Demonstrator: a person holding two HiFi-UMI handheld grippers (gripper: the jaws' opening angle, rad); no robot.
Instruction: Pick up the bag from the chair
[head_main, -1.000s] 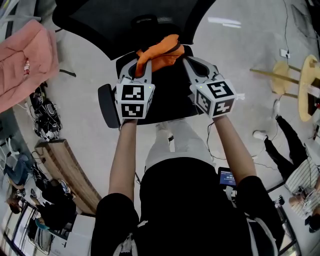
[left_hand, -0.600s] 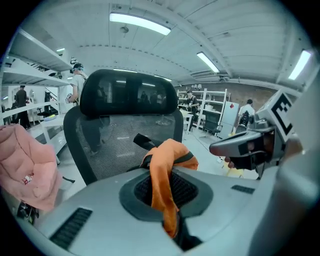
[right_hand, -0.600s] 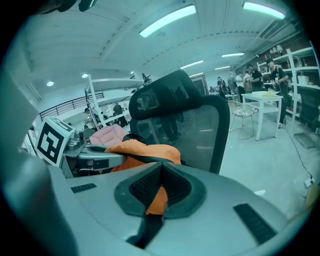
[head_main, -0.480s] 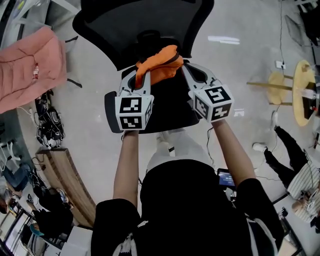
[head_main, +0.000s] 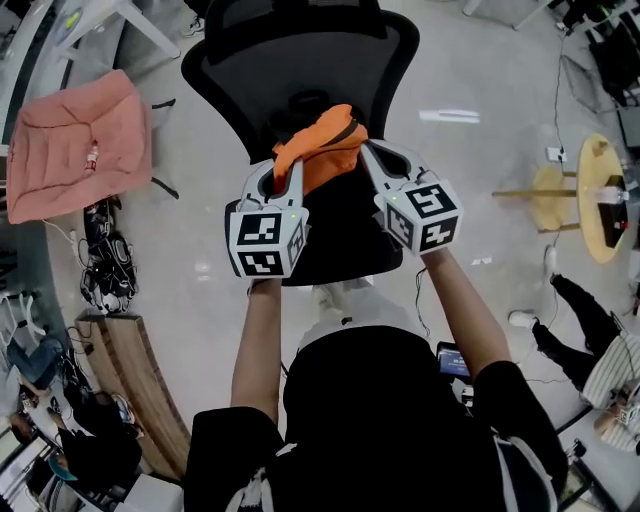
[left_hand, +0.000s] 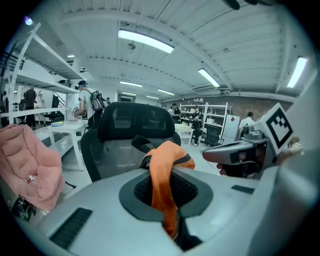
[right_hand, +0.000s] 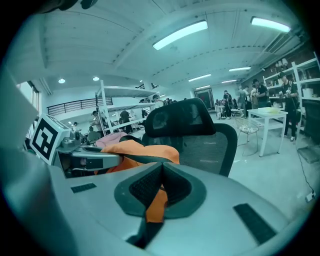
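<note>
Both left tongs (head_main: 283, 168) and right tongs (head_main: 367, 150) pinch the bag (head_main: 322, 142) tight, apparently clear of the chair (head_main: 300, 60); pickup looks nearly done.

bag (head_main: 322, 150): orange, with a dark band along its edge
chair (head_main: 300, 60): black, with fine mesh on the back
left gripper (head_main: 285, 165): pale grey shell, black ribbed pads; its cube is white with black square markers
right gripper (head_main: 366, 150): the same grey and black; white cube with black markers
cushion (head_main: 80, 145): salmon pink, with a small red-and-white tag
floor (head_main: 480, 60): pale grey, glossy
shirt (head_main: 380, 420): black
trousers (head_main: 350, 310): white
bench (head_main: 130, 370): brown wood grain
stool (head_main: 600, 195): light yellowish wood
</note>
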